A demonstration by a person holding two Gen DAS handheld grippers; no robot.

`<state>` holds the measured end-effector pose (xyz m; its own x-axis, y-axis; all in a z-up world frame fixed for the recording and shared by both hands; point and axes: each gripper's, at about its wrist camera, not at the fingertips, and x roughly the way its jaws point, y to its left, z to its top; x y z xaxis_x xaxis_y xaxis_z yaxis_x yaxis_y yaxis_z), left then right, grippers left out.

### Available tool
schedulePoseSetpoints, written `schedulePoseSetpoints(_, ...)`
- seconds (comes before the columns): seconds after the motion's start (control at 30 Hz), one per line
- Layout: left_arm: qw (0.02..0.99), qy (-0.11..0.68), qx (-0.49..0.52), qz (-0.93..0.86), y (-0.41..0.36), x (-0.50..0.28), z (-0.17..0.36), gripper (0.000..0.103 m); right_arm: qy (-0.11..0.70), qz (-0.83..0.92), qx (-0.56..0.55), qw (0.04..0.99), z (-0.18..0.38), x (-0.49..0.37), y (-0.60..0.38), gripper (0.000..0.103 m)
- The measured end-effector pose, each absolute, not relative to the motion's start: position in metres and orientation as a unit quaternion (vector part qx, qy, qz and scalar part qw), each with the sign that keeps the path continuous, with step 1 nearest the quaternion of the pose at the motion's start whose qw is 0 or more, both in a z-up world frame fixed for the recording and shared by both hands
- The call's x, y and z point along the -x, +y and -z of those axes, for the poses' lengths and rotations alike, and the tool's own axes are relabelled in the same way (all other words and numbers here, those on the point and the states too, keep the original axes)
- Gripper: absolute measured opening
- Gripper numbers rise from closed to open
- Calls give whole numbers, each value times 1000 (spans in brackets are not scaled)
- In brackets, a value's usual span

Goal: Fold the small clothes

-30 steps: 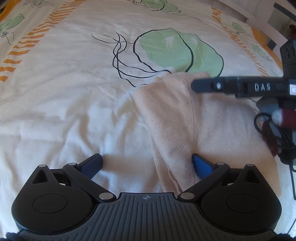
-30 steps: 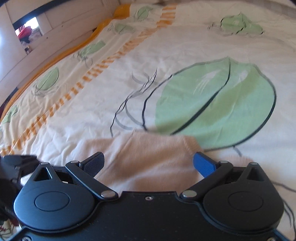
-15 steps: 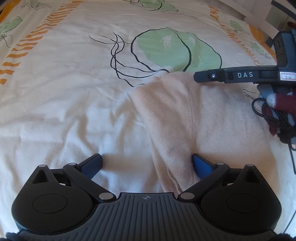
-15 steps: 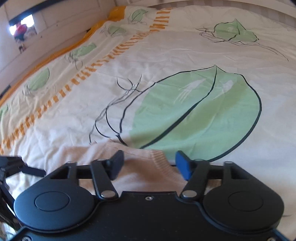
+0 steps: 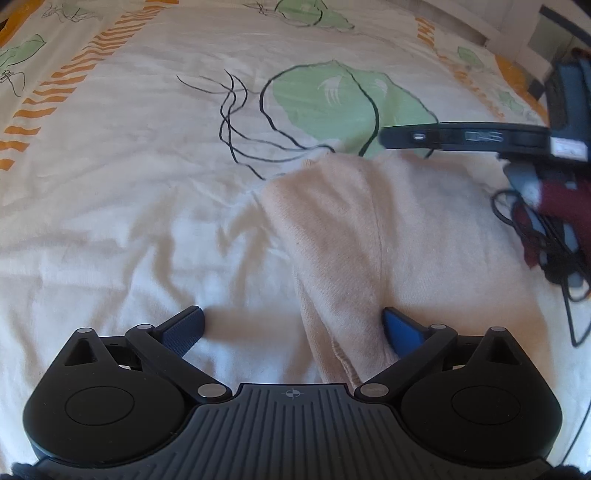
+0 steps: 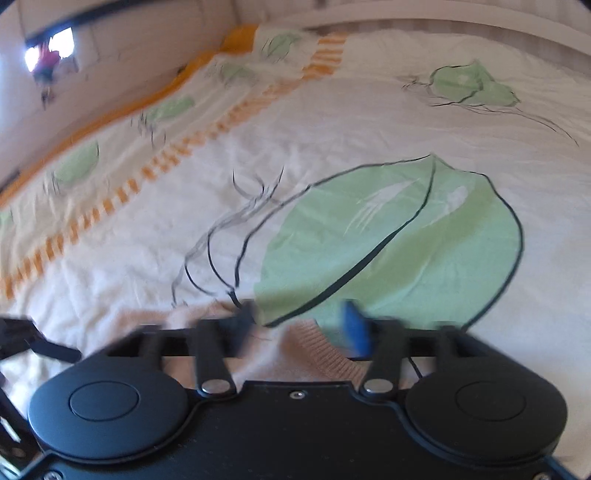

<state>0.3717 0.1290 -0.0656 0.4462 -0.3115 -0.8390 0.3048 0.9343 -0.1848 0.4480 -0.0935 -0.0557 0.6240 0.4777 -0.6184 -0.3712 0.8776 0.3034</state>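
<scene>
A small pale peach knit garment (image 5: pixel 388 236) lies on the bed, partly folded, with a ribbed hem near my left gripper. My left gripper (image 5: pixel 291 326) is open, its jaws set wide; the garment's near fold lies between them, against the right finger (image 5: pixel 400 328). My right gripper (image 6: pixel 299 325) is blurred, its jaws partly closed around the garment's ribbed edge (image 6: pixel 325 350); I cannot tell whether they grip it. The right gripper also shows in the left wrist view (image 5: pixel 480 138), above the garment's far edge.
The bed is covered by a cream sheet (image 5: pixel 129 184) with green leaf prints and orange stripes. A white bed frame (image 5: pixel 517 33) runs along the far right. A wall and a small window (image 6: pixel 51 55) lie beyond the bed's left side.
My right gripper's jaws have narrowed from wide open over the garment's ribbed edge and it has lifted slightly. My left gripper has stayed open and still.
</scene>
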Motion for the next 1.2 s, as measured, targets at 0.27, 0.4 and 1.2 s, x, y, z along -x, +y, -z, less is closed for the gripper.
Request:
schedulePoseSetpoints(0.27,855,462,114,205,145,-366,51,103,364,-211,-193,886,55,-393,-162,103)
schedulePoseSetpoints(0.4,830,493,119,232,132,-360,65,103,385,-213,-228,868,72,-379,-175,103)
schedulePoseSetpoints(1.2,811,503,162,252,100,-366,90,100,382,-309,-260,831,104,-397,-139,103)
